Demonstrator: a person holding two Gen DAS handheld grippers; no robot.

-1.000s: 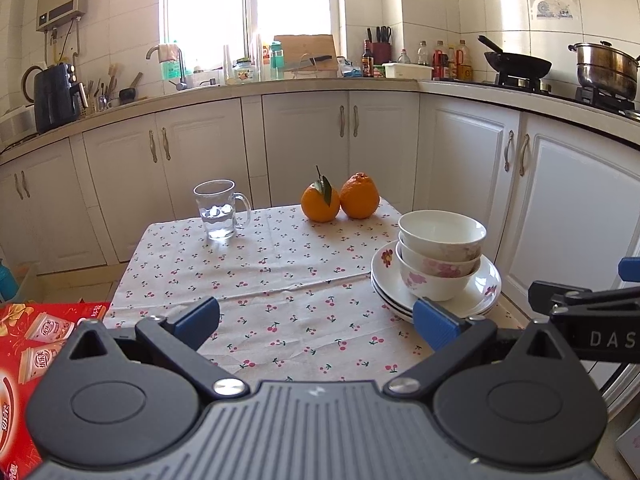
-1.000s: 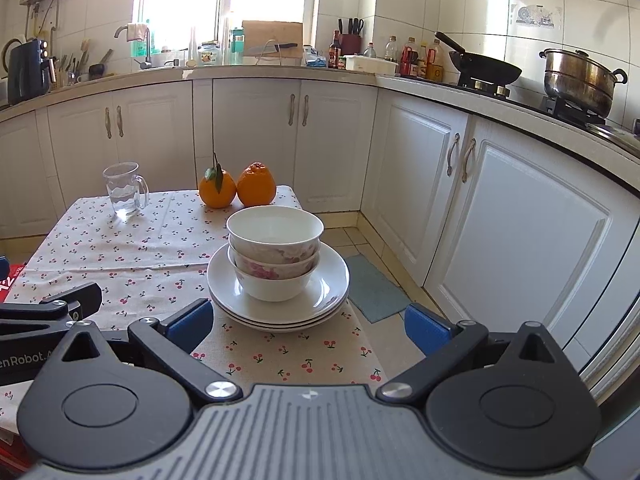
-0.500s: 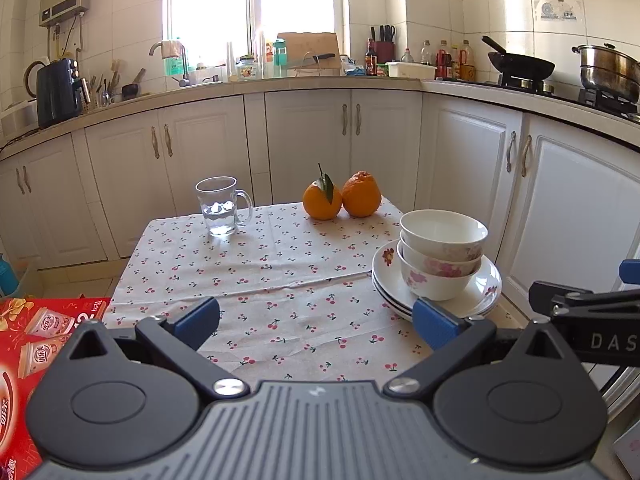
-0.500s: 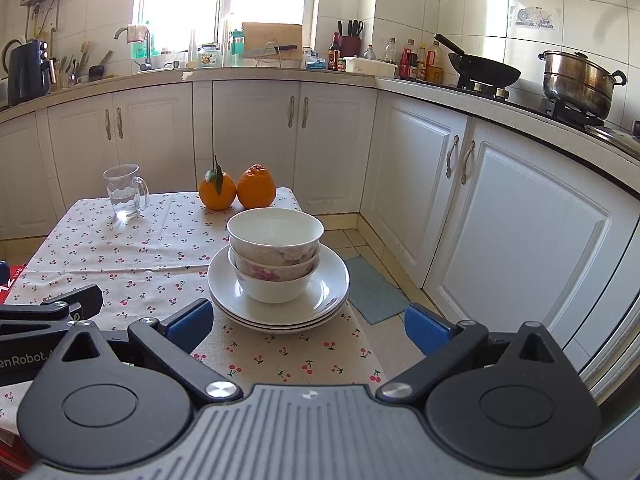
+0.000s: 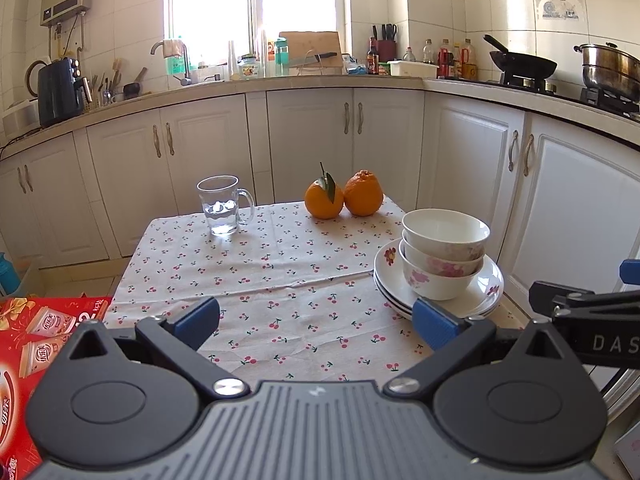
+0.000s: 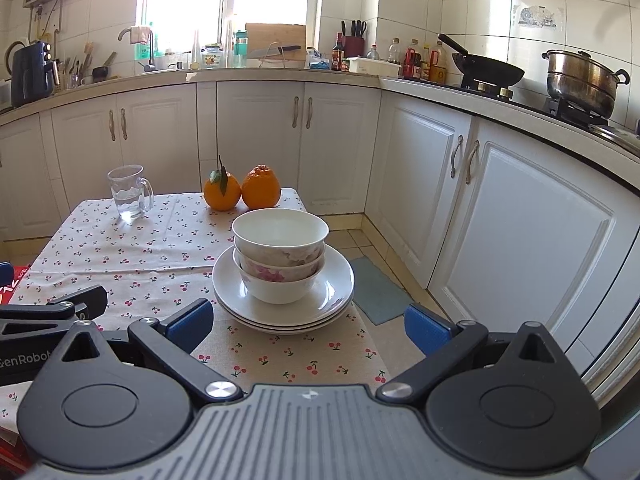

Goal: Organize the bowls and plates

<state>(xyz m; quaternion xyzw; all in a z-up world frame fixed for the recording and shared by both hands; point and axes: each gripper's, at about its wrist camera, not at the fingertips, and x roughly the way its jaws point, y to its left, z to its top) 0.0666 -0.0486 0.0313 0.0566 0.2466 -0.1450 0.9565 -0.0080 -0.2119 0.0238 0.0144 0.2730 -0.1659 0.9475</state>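
— Where are the bowls (image 6: 280,256) sitting?
— They are nesting three deep on the stacked plates (image 6: 332,292), near the tabletop (image 5: 280,280) edge at its right side.
— And the claws?
— The left claw (image 5: 316,320) is hanging spread wide over the cloth, gripping nothing. The right claw (image 6: 306,322) is gaping too, facing the stack without touching it.
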